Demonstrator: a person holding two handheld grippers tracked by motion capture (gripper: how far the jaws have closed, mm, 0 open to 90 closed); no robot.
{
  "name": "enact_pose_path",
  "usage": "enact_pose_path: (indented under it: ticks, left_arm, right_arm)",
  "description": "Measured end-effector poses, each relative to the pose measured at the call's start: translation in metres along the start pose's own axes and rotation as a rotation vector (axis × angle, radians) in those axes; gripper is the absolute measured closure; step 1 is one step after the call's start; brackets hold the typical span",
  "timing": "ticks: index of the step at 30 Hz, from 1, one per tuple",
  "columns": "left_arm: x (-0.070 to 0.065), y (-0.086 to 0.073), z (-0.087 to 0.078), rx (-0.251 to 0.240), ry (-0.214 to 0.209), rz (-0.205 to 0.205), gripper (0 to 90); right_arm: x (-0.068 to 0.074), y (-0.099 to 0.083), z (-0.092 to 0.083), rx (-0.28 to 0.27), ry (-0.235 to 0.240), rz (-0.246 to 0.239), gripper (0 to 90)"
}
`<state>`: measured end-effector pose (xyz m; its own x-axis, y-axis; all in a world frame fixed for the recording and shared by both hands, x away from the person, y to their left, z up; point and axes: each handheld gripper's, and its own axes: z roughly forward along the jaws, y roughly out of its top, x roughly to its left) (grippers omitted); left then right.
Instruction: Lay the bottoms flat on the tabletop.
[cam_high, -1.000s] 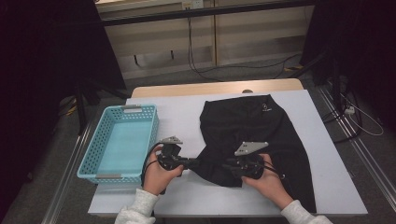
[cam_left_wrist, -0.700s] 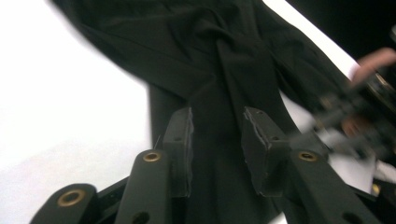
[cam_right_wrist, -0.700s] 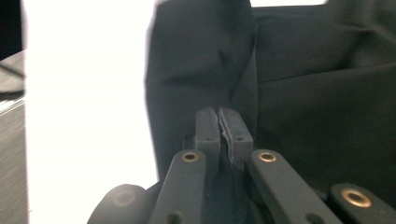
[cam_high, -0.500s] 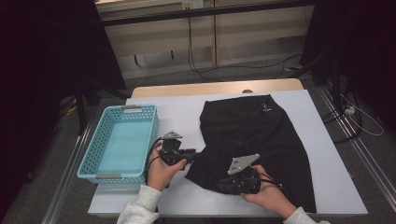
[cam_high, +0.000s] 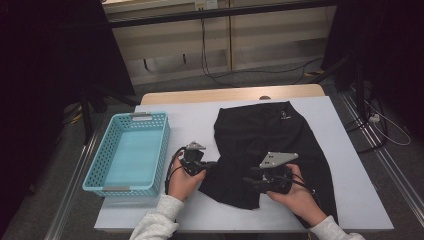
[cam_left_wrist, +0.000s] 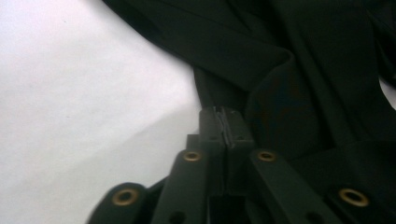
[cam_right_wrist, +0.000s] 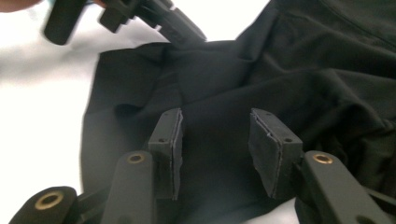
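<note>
The black garment (cam_high: 272, 145) lies centre-right on the bench (cam_high: 360, 200) — bare margins all round. The left hand-held gripper (cam_high: 212, 164), held level, is clenched on its left edge; the right hand-held gripper (cam_high: 252, 181) hovers released, its jaws just opening.

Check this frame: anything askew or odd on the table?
Only the black garment: its lower-left corner is bunched and pulled sideways where the left gripper is shut on the edge. The right gripper hangs open over the cloth. The blue basket sits square.
</note>
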<state>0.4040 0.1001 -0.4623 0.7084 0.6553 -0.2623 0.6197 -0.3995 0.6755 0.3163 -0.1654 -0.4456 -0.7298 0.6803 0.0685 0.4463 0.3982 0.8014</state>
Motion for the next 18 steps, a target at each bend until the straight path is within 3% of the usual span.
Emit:
enact_pose_path:
  ticks: [2,5,10,12,15,18]
  left_arm:
    - [-0.001,0.001,-0.001,0.012,0.005,-0.011,90.0]
    - [0.003,0.0,-0.011,-0.002,0.001,-0.059,90.0]
    - [0.011,-0.004,-0.027,-0.011,0.028,-0.108,90.0]
    - [0.012,-0.006,-0.027,0.001,0.04,-0.109,90.0]
    - [0.01,-0.003,-0.027,-0.032,0.065,-0.09,87.8]
    - [0.005,0.004,-0.025,-0.084,0.014,-0.062,73.7]
  right_arm:
    - [-0.002,-0.002,0.004,0.006,-0.019,-0.001,55.0]
    - [-0.001,-0.004,0.011,0.029,-0.018,-0.012,54.8]
    - [0.004,-0.009,0.021,0.09,-0.039,-0.052,54.8]
    - [0.006,-0.011,0.022,0.091,-0.05,-0.076,54.5]
    - [0.008,-0.01,0.021,0.1,-0.046,-0.081,54.5]
    - [0.008,-0.011,0.02,0.102,-0.041,-0.085,55.4]
